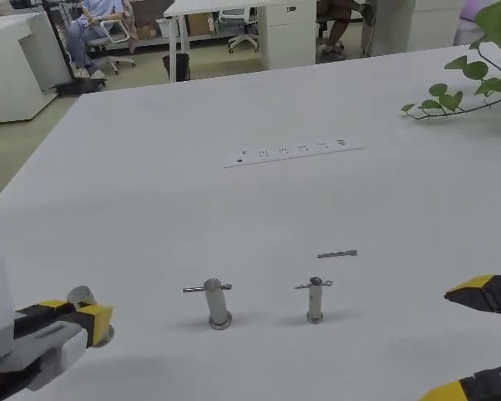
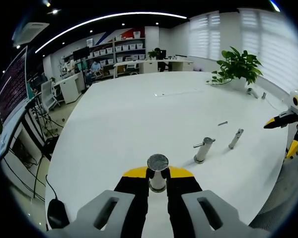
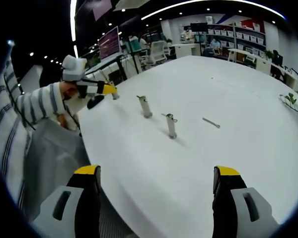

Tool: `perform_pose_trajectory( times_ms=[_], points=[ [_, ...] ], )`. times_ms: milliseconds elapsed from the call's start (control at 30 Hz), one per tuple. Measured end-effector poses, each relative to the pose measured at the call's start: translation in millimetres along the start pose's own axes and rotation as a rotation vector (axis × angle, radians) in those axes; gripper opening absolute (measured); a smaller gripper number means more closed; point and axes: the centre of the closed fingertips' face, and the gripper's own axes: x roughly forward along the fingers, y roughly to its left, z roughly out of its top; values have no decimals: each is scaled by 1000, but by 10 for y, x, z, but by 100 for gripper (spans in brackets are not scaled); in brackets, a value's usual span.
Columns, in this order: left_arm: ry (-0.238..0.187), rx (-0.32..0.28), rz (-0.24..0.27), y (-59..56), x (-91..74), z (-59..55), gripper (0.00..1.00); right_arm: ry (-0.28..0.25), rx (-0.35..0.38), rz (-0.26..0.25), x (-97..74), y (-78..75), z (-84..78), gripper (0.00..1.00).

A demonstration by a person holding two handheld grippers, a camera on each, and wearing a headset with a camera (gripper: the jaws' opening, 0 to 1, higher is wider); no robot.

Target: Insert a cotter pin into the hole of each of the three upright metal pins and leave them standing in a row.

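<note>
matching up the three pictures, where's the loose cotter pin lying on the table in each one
Head view: loose cotter pin lies flat, right of centre, just beyond the right-hand standing pin.
Left gripper view: loose cotter pin, right of centre, just above the farther standing pin.
Right gripper view: loose cotter pin, right of centre, to the right of the nearer standing pin.
Shared landmark: that standing pin.

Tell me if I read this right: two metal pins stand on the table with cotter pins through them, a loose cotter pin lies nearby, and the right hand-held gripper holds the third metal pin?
Not quite. The left hand-held gripper holds the third metal pin, as the left gripper view shows; the right hand-held gripper is open and empty. The rest is right.
</note>
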Motion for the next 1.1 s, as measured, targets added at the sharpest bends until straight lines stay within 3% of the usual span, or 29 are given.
perform_pose_trajectory(
  times_ms=[433, 900, 1100],
  points=[
    [21, 11, -51, -362, 70, -119, 11, -10, 12, -11, 5, -11, -31, 94],
    [46, 71, -81, -632, 268, -264, 11, -15, 14, -15, -6, -13, -57, 93],
    [44, 50, -99, -754, 302, -296, 11, -12, 11, -9, -4, 0, -66, 93]
  ],
)
